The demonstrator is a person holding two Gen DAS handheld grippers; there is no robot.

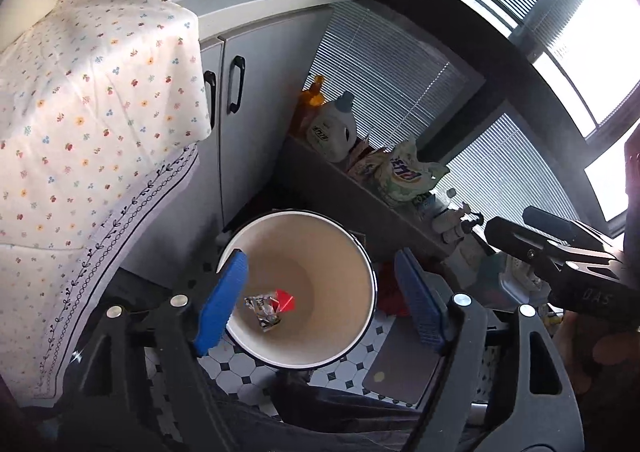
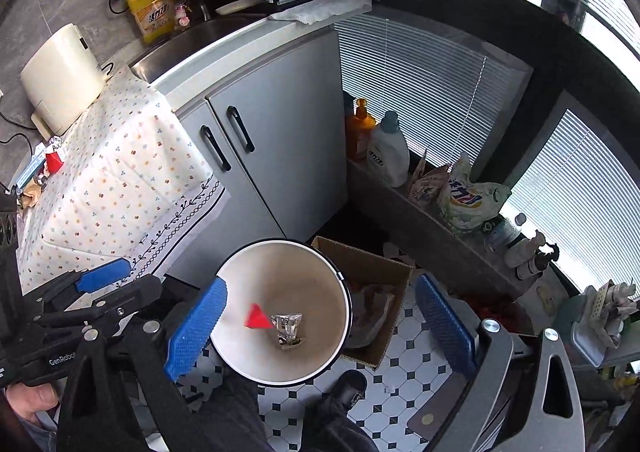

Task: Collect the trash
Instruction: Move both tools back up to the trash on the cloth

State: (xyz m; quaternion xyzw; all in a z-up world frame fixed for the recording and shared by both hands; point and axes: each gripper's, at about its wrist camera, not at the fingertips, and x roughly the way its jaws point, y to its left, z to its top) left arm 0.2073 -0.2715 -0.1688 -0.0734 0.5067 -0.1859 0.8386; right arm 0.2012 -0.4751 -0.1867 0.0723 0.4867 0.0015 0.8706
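While a red scrap (image 1: 285, 299) and a crumpled silver wrapper (image 1: 264, 310) lie together at the bottom of the white bin (image 1: 362, 252), low in the middle of both views, both tools hang over its mouth with nothing between their blue pads. The left tool (image 1: 320, 304) stands spread, one pad over the bin's left rim and the other just past its right rim; the right tool (image 2: 320, 328) is spread wider still, straddling the bin the same way. Judging from this, the drop is done and the next piece must be fetched.

More trash seems to wait at the left edge of the right wrist view, on the flowered cloth (image 2: 120, 179) over the counter: a small red piece (image 2: 54, 161) beside crumpled bits. To do this well, lift both tools clear of the rim before swinging away, so neither pad knocks the bin, and keep the tools spread on the approach. A cardboard box (image 2: 384, 268) touches the bin's right side, on the tiled floor (image 2: 400, 376).
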